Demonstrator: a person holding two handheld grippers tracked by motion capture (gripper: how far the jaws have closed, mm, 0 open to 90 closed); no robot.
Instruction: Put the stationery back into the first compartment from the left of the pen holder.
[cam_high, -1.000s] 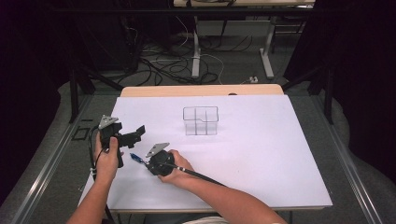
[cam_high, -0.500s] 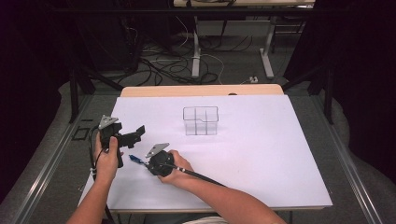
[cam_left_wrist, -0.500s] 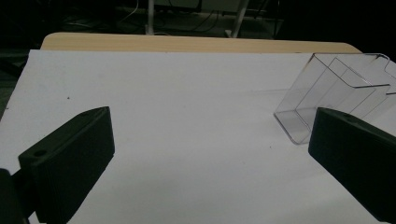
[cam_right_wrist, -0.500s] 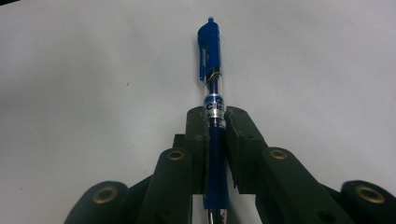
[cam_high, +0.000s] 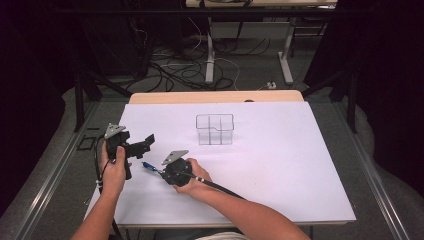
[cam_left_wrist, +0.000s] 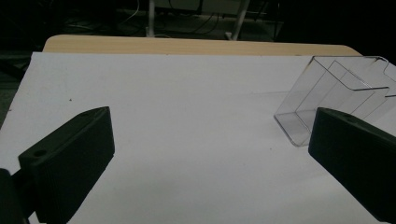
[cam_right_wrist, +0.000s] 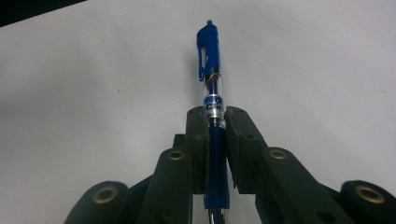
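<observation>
Right gripper view showed the right hand-held gripper (cam_right_wrist: 215, 126) clamped on a blue plastic click pen (cam_right_wrist: 212, 93). Beside it, away from the clear plastic compartment box (cam_high: 215, 129), the left hand-held gripper (cam_high: 142, 145) stood open above the white table (cam_high: 280, 165).

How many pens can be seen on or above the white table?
1. A blue pen is clamped between the jaws of the right gripper, near the table's front-left part. The clear organizer farther back looks empty.
</observation>
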